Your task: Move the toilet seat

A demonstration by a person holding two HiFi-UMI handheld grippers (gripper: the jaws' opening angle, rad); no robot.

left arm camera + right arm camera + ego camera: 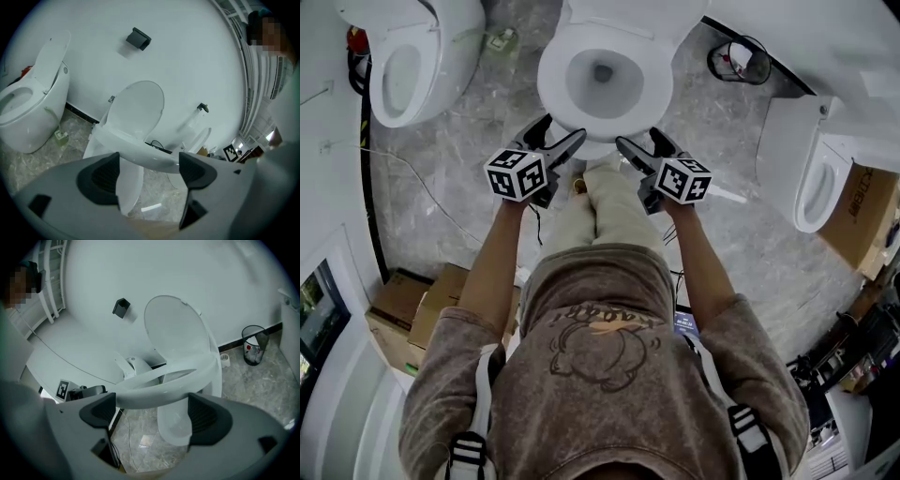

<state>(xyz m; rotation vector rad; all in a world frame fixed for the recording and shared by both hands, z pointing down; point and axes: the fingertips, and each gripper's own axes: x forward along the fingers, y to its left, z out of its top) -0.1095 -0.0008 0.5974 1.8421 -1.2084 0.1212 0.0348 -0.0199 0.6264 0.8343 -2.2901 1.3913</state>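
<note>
A white toilet (551,89) stands ahead of me, its lid (138,110) raised against the wall. The seat ring (164,383) lies roughly level over the bowl. My left gripper (562,131) is open at the ring's front left, and in its own view the rim (145,157) crosses just beyond its jaws (149,171). At the front right my right gripper (637,139) is open too, the ring spanning the gap ahead of its jaws (151,411). Neither holds anything; whether either touches the rim I cannot tell.
A second toilet (412,66) stands to the left and a third (820,183) to the right. A wire waste bin (741,61) sits by the back wall. Cardboard boxes (422,309) lie at the lower left. A black holder (139,38) hangs on the wall.
</note>
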